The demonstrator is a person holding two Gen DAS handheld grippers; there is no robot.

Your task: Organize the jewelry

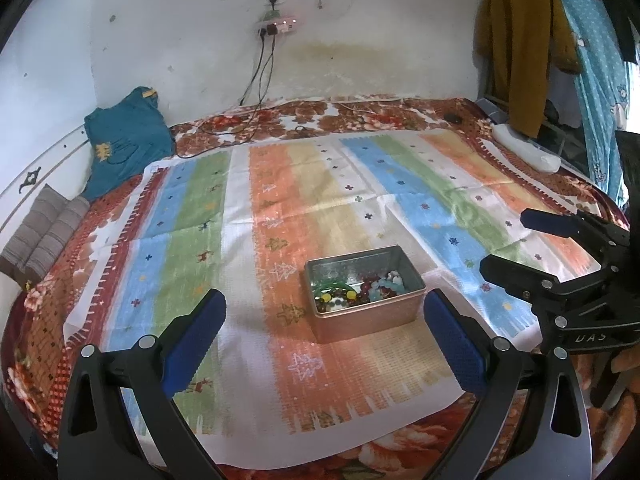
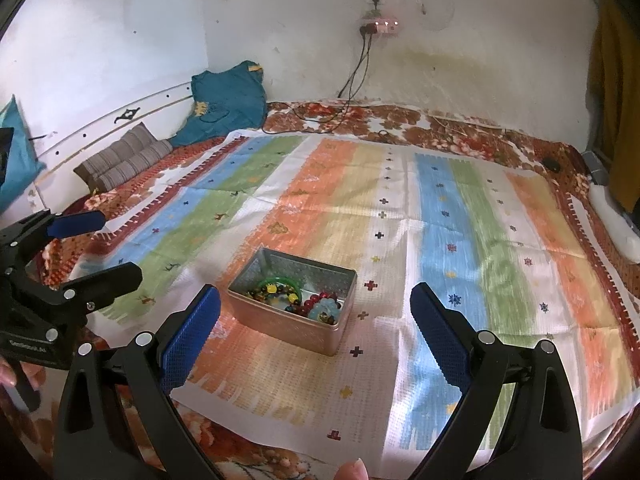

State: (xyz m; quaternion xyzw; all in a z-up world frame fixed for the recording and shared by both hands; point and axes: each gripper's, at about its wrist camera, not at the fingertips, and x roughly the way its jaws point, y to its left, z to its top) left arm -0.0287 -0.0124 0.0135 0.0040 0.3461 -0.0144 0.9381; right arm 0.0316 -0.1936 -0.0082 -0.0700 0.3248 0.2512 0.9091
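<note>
Left gripper (image 1: 324,334): two black plastic arms, triangular cut-outs near base, round silver screw heads along upper edges. Fingers (image 1: 192,336) faced with blue textured rubber pads.

Right gripper (image 2: 316,332): same build; black arms, silver screws, blue knurled pads (image 2: 440,340). Seen from left wrist view, its black body carries pale lettering, only "UAS" legible.

Left gripper's body, seen from right wrist view, bears small white label, text too blurred to read.

Fingertip (image 2: 352,470) visible at bottom edge.
</note>
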